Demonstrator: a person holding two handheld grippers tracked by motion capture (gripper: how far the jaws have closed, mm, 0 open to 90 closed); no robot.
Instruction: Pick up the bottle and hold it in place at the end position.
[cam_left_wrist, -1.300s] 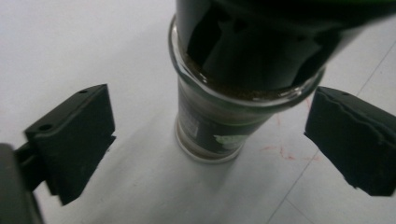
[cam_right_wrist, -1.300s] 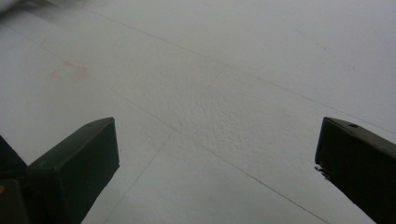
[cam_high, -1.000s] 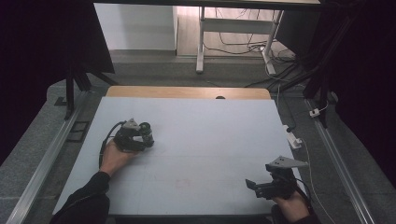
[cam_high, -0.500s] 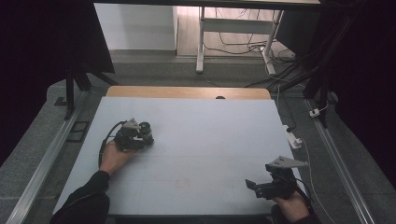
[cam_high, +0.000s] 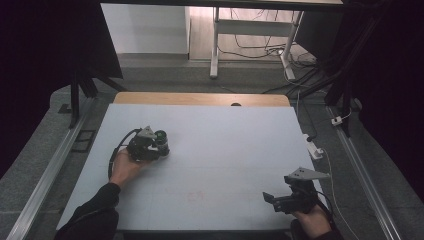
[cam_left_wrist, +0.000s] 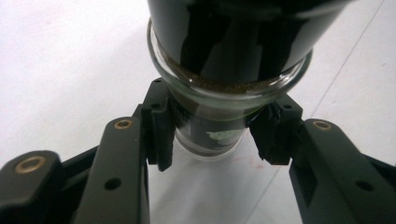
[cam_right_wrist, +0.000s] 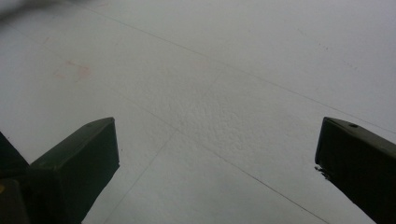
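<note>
A small glass jar (cam_left_wrist: 219, 88) with dark contents and a brownish granular band below its rim stands on the white table (cam_high: 230, 140). My left gripper (cam_left_wrist: 214, 135) is shut on the jar's lower part, one pad pressing each side. In the high view the left gripper (cam_high: 156, 146) sits at the table's left-middle, and the jar (cam_high: 160, 136) shows a green top at its tip. Near the front right corner my right gripper (cam_high: 268, 198) points left. Its jaws stand wide apart over bare table, so the right gripper (cam_right_wrist: 215, 130) is open with nothing between them.
A wooden strip (cam_high: 200, 98) runs along the table's far edge. A white plug block (cam_high: 315, 150) and cables lie just off the right edge. A faint red smear (cam_high: 195, 196) marks the table near the front. Metal rails (cam_high: 50, 175) flank the table.
</note>
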